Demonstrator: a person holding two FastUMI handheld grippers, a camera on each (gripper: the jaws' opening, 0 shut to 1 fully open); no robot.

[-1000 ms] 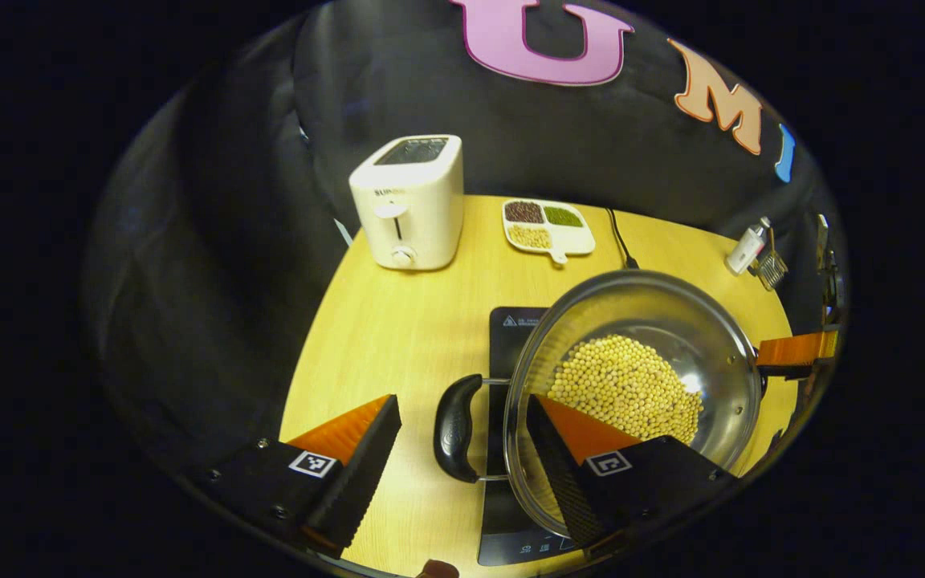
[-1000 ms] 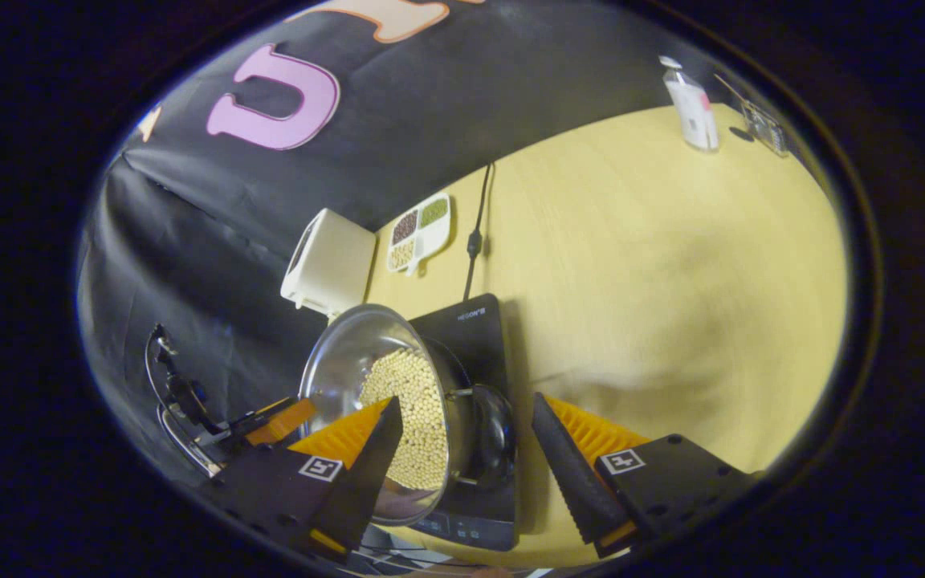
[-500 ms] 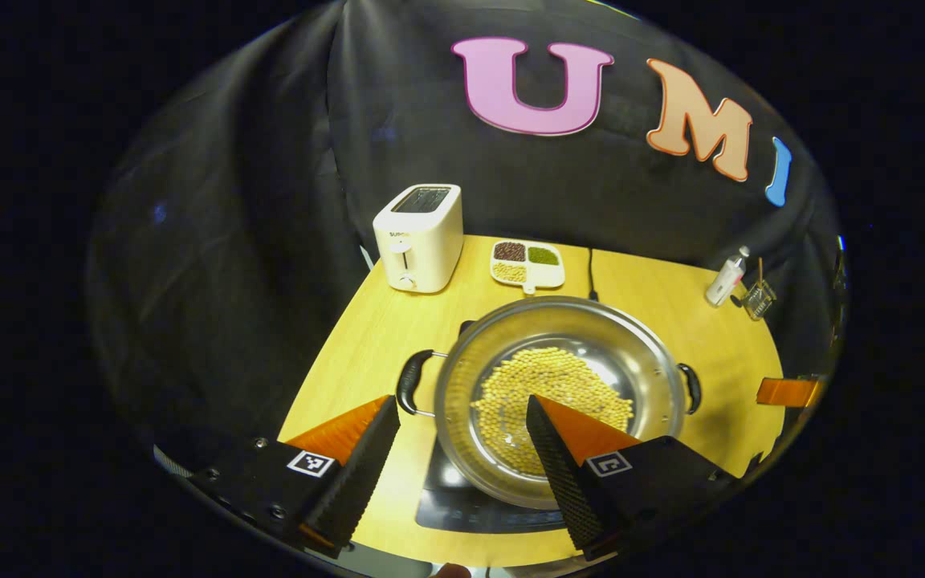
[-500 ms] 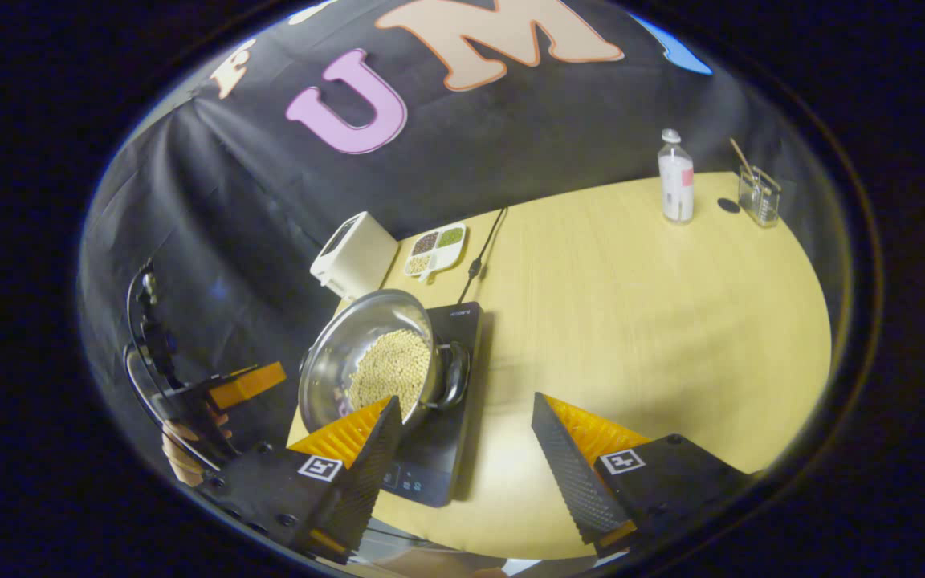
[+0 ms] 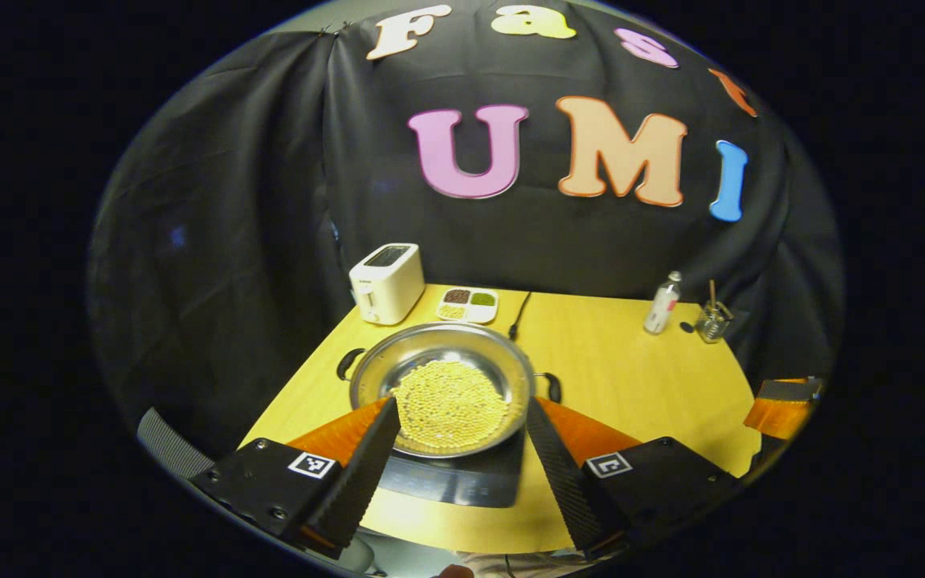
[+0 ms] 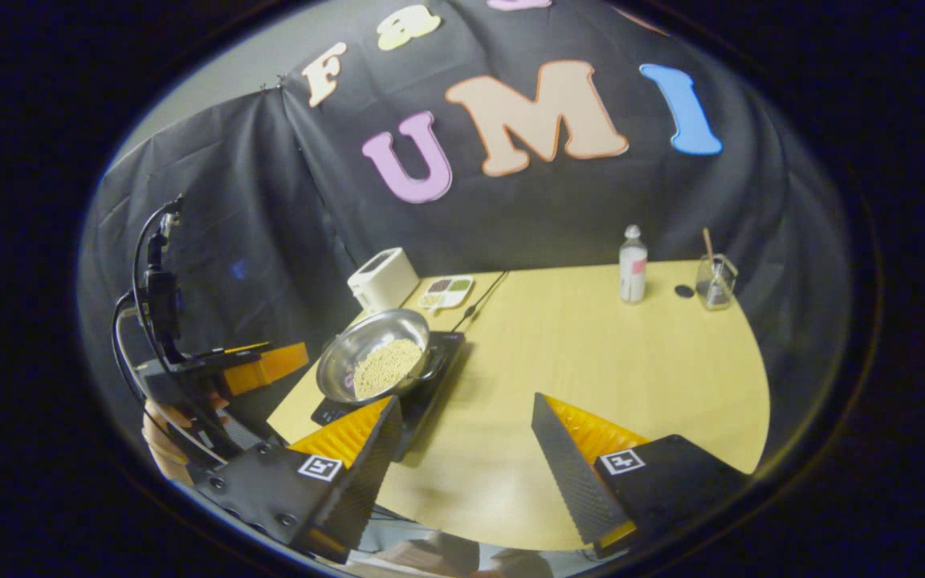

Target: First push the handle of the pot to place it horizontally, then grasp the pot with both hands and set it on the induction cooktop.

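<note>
A steel pot (image 5: 430, 349) holding yellow beans (image 5: 450, 401) sits on the black induction cooktop (image 5: 462, 482) near the table's front edge. Its two black handles (image 5: 348, 363) point out to the left and right. My left gripper (image 5: 460, 405) is open, drawn back in front of the pot and apart from it. In the right gripper view the pot (image 6: 378, 361) rests on the cooktop (image 6: 442, 349) at the far left. My right gripper (image 6: 464, 401) is open over bare table, well clear of the pot. The left gripper (image 6: 262, 365) hangs beside the table, held by a hand (image 6: 161, 425).
At the back of the wooden table (image 5: 615, 361) stand a white toaster (image 5: 386, 282), a divided dish of beans (image 5: 469, 303), a black cable (image 5: 517, 317), a bottle (image 5: 662, 303) and a small glass (image 5: 710, 321). The right gripper (image 5: 784, 397) shows at the far right edge.
Both open grippers have pulled back and up, away from the pot's handles. The pot now lies farther off and rests level on the cooktop.
</note>
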